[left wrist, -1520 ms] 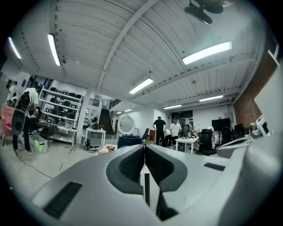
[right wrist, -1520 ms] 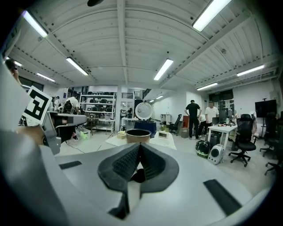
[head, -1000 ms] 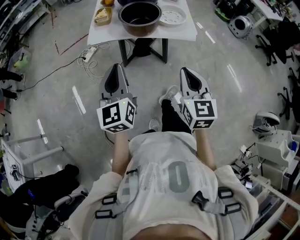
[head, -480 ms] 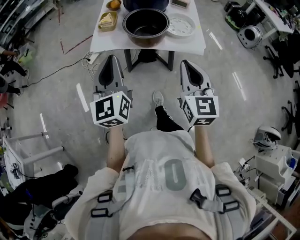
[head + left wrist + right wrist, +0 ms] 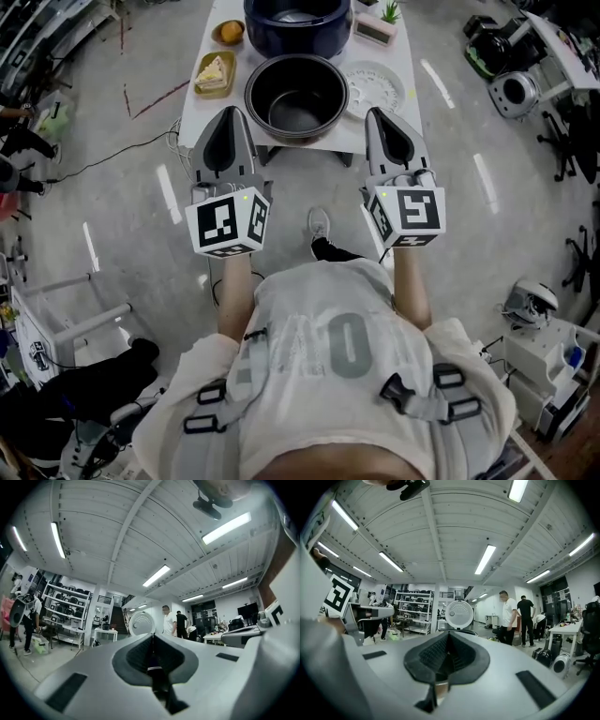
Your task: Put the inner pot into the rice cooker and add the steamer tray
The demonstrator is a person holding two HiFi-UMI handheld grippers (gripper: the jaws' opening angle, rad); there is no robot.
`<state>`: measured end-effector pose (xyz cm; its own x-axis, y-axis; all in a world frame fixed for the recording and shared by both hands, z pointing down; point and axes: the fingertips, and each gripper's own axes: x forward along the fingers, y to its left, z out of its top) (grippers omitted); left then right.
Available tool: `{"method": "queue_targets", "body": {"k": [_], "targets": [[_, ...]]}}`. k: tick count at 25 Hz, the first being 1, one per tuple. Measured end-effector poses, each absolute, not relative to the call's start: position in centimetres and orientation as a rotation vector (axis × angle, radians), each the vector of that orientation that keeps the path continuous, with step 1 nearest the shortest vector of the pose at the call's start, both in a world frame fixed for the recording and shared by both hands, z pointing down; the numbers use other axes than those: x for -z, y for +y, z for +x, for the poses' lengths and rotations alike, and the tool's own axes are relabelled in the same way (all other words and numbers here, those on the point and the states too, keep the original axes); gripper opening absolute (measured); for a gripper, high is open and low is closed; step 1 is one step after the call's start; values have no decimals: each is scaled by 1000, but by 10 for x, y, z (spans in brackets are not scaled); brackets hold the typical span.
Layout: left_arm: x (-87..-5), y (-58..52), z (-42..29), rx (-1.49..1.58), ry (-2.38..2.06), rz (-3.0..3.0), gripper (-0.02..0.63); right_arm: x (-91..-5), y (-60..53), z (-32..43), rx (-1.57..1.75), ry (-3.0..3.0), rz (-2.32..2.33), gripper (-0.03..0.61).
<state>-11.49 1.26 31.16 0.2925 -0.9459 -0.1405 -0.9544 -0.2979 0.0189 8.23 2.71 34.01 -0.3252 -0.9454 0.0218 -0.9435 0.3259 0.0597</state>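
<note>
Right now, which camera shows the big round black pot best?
The head view: it looks down into the whole round black metal pot, open and empty. The left gripper view and right gripper view aim level, too high; no pot is clear there.

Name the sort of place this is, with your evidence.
Probably a robotics lab or workshop: stocked storage shelves, cables across a bare concrete floor, a small table staged with a rice cooker.
</note>
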Motion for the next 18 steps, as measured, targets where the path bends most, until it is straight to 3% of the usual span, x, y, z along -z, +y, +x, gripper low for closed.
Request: {"method": "queue_targets", "body": {"k": [18], "targets": [[-315, -77, -98, -153, 1825, -2378, 23, -342, -68, 83, 46, -2618, 1754, 6]]}}
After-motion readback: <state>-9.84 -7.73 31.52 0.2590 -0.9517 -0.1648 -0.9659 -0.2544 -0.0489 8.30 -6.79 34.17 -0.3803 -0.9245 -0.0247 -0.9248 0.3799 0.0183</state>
